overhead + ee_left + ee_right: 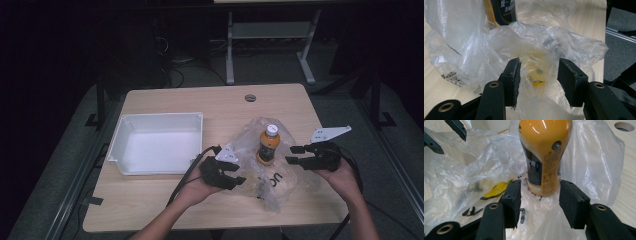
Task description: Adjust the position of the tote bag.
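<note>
I stand at a light wooden worktop [165, 200] with a claw in each hand. The landmark is an orange drink bottle [268, 145] with a white cap, standing upright on a crumpled clear plastic bag [250, 137] near the middle of the worktop, a little toward my right.

My left claw [239, 176] sits just to the left of the bottle and a little nearer to me, at the bag's near left edge. In the left gripper view its two black pads stand apart, with loose folds of the bag between them; neither pad presses on the plastic. Past the pads, inside the bag, lies a small yellow piece [536, 79], and the bottle's dark label rises behind it.

My right claw [291, 154] sits just to the right of the bottle, pointing at it, at about label height. In the right gripper view its pads also stand apart, with the bottle's lower end straight ahead beyond the gap, not touched. The bag spreads flat under the bottle there, with a few small dark screws [522, 215] lying loose on the plastic close to the bottle's foot and a yellow scrap [496, 189] to its left.

Well to the left of the bottle stands a white plastic tub [120, 131]. Behind the bottle, near the far edge of the worktop, is a round cable hole [250, 97].
</note>
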### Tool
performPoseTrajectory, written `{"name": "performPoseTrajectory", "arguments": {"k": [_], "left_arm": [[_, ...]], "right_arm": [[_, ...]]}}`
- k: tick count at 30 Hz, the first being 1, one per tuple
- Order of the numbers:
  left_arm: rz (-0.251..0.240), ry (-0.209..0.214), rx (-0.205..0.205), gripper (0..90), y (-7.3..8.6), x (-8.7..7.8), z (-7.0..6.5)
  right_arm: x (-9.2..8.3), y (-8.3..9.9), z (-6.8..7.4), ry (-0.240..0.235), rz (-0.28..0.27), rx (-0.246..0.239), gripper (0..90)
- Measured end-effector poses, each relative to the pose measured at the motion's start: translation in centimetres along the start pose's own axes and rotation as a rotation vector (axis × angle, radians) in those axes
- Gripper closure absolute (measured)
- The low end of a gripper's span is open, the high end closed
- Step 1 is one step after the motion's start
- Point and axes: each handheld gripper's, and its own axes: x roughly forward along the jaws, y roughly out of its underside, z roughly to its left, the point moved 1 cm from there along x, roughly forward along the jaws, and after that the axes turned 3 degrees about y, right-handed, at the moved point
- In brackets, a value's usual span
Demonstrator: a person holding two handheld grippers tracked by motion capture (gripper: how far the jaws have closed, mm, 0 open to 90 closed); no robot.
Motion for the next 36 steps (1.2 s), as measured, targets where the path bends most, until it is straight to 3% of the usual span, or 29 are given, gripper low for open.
{"name": "performPoseTrajectory", "arguments": {"k": [9,16,20,22,28,30,36], "left_arm": [[-0.007,-0.009,0.008,50.9,-0.3,-1.4,0.1],[-0.017,-0.029,-0.006,51.4,-0.2,-0.9,0.6],[-0.041,-0.034,-0.029,52.0,-0.9,-0.1,1.0],[-0.037,-0.016,-0.037,51.9,-1.6,0.4,1.2],[-0.017,-0.024,0.000,56.2,-4.3,2.1,1.4],[-0.017,-0.024,-0.007,59.3,-4.8,3.0,1.7],[0.058,-0.032,-0.044,69.8,-4.1,6.1,2.6]], "right_arm": [[0.1,-0.9,0.5,-0.026,-0.003,-0.020,48.0],[0.9,-1.3,2.3,-0.078,0.011,-0.076,51.2],[1.1,-1.5,2.4,-0.081,0.009,-0.075,51.0],[1.2,-1.2,2.2,-0.084,0.012,-0.063,50.8],[1.3,-0.1,1.5,-0.078,0.020,-0.028,50.8],[1.1,0.1,1.3,-0.074,0.018,-0.019,50.9],[0.7,0.4,0.8,-0.062,0.003,-0.009,51.3]]}}
